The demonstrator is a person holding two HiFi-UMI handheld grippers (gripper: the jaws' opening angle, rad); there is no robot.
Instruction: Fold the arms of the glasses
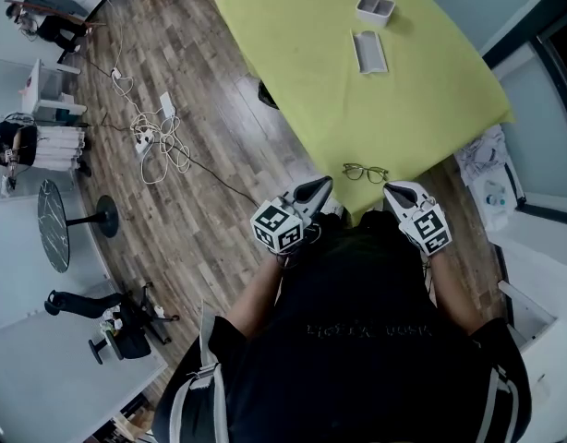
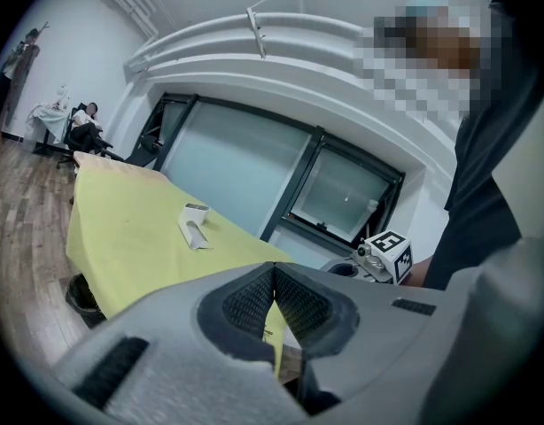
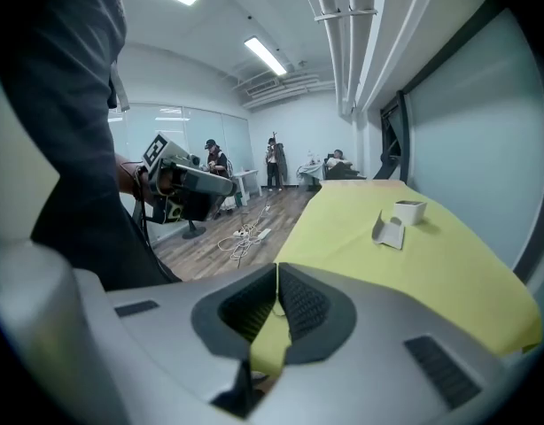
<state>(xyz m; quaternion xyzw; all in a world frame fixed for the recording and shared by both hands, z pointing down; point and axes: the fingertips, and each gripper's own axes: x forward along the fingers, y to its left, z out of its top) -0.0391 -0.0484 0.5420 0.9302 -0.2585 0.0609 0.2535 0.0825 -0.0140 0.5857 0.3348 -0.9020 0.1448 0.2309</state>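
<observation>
The glasses lie crosswise at centre frame, arms seemingly unfolded. The left gripper and right gripper have their jaws clenched on nothing.

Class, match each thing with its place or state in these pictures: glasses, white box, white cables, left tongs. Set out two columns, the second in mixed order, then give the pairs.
Column one
1. glasses
2. white box
3. white cables
4. left tongs

Column two
A. on the wooden floor
B. shut, nothing between them
C. near edge of the yellow table
D. far end of that table

Pairs: 1-C, 2-D, 3-A, 4-B
</observation>
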